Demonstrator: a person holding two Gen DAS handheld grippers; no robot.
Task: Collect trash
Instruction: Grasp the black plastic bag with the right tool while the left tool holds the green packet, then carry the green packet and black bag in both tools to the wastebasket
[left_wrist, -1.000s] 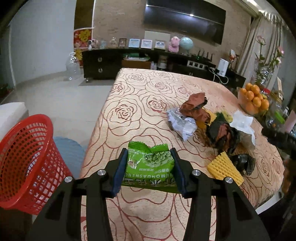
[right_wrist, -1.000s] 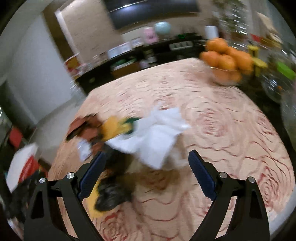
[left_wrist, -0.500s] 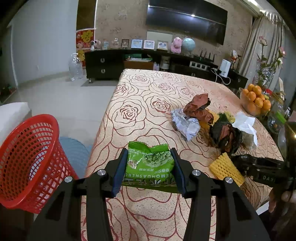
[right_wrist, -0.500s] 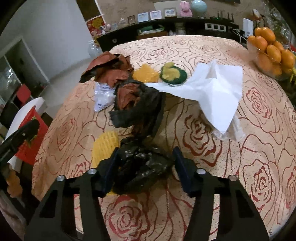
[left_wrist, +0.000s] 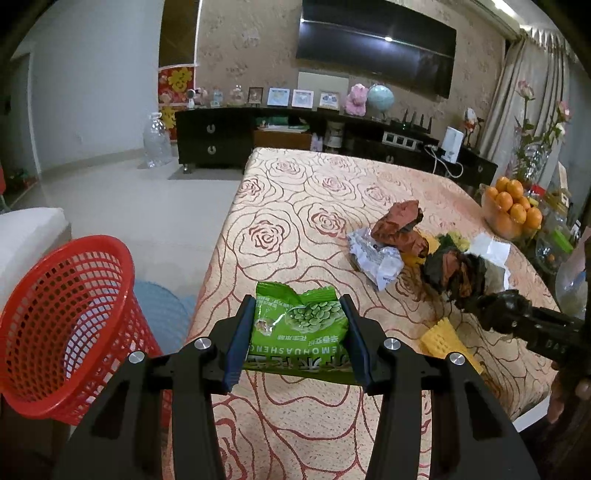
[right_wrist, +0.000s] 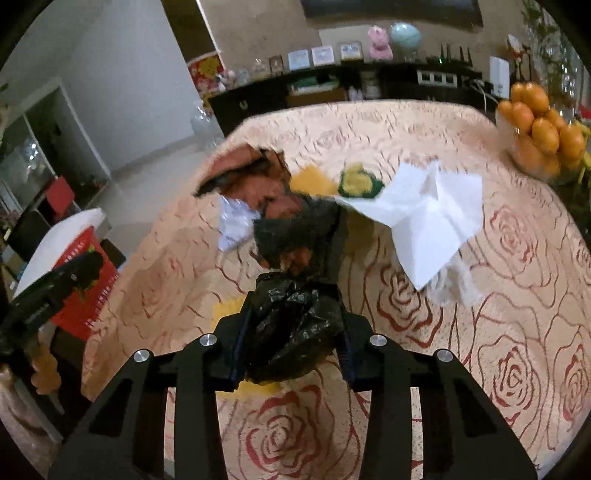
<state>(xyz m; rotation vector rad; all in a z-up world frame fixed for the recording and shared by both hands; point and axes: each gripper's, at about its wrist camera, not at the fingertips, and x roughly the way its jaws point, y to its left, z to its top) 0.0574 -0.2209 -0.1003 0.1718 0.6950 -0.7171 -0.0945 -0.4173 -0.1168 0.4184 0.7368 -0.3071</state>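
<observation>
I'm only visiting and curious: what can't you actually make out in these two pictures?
- Left wrist view: the red basket inside is hidden by its own wall.
- Right wrist view: the black bag contents, wrapped in crumpled plastic.
- Right wrist view: the brown wrappers are blurred.
- Right wrist view: the yellow foam net is partly behind the right gripper.

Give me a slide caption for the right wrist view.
Right gripper clamps a black bag above the table, near a white napkin.
</observation>
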